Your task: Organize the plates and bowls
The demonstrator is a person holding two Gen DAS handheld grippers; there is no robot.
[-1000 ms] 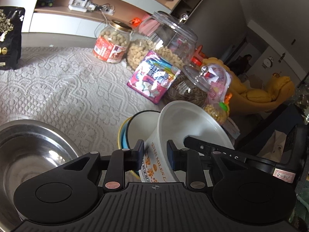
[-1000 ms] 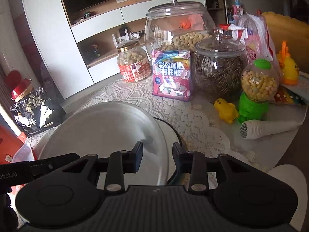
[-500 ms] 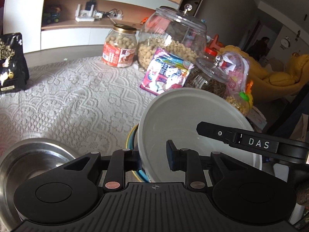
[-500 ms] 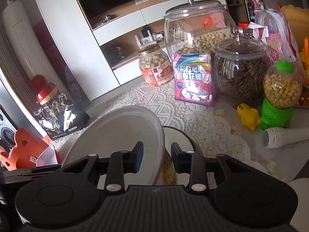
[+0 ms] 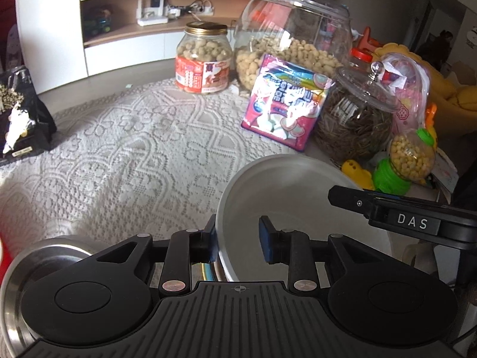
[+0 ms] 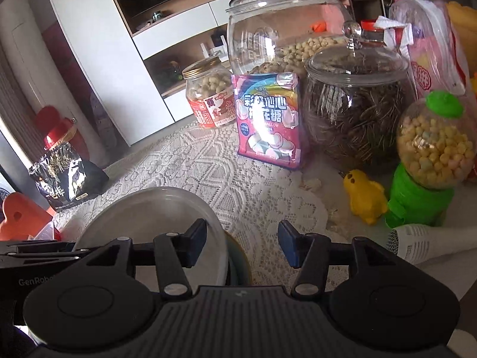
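My left gripper [image 5: 238,243] has its jaws on either side of the rim of a white bowl [image 5: 286,197], with a gap at the right pad. The bowl sits upright over a plate with a yellow and blue rim [image 5: 205,270]. A steel bowl [image 5: 35,265] lies at the lower left. My right gripper [image 6: 241,243] is open and empty, just right of the same white bowl [image 6: 149,217]; its body shows as the black DAS bar in the left wrist view [image 5: 411,220].
The table has a white lace cloth [image 5: 134,155]. Glass jars [image 5: 295,35], a nut jar [image 5: 204,59], a pink marshmallow bag [image 5: 286,101], a green candy dispenser [image 6: 429,161], a yellow duck [image 6: 365,195] and a white microphone [image 6: 423,238] stand behind and right. A black pouch [image 5: 21,116] stands left.
The white bowl went from tilted to upright over the plate. My right gripper opened and let go of it. Both views pulled back and lowered a little.
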